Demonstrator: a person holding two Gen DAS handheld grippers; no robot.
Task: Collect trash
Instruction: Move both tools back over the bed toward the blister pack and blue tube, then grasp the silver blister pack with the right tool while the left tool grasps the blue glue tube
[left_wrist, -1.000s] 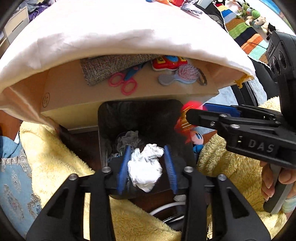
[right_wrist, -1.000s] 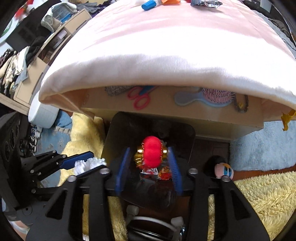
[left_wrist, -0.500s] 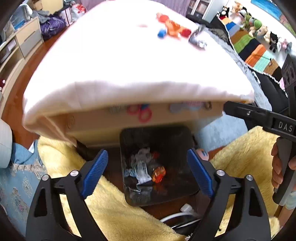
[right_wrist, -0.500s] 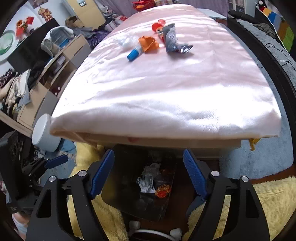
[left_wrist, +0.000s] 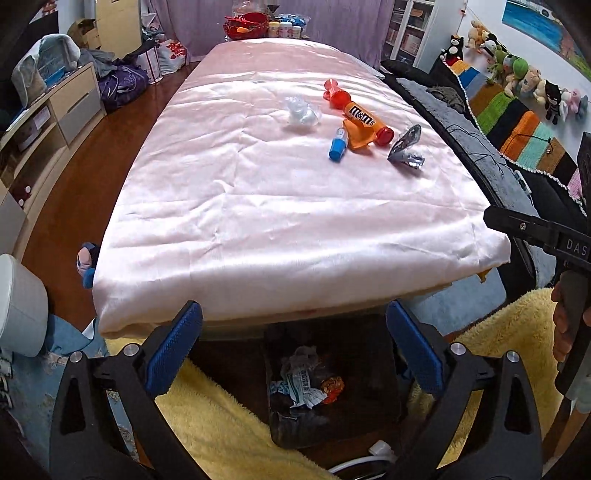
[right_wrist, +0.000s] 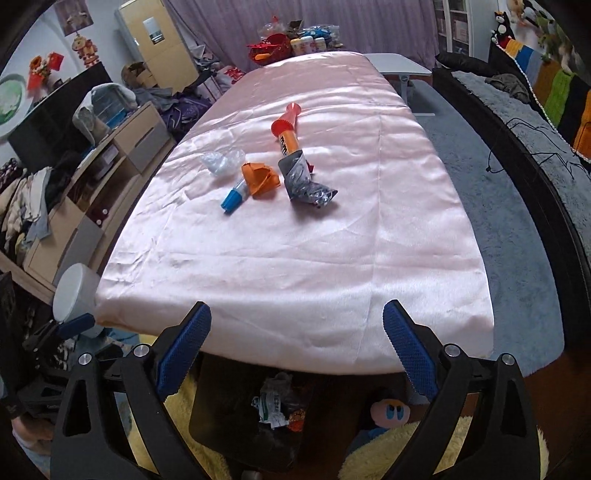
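- The left gripper (left_wrist: 295, 350) no longer grips the white crumpled tissue; its blue fingers (left_wrist: 173, 347) stand wide and are still opening, with nothing between them.
- The right gripper (right_wrist: 295, 350) has let go of the red lantern ornament; its fingers (right_wrist: 410, 354) are wide too, still opening, and empty.
- Both pieces now lie in the black bin (left_wrist: 369, 424) at lower centre, with the crumpled wrappers (left_wrist: 301, 380).
- Both views have tilted upward: the pink-covered tabletop (left_wrist: 258, 206) now fills the frame instead of its underside.
- More trash shows on it at upper centre: an M&M's tube (left_wrist: 360, 114), a blue-capped tube (left_wrist: 338, 146), an orange scrap (left_wrist: 360, 136), a silver wrapper (left_wrist: 406, 146) and clear plastic (left_wrist: 303, 112).
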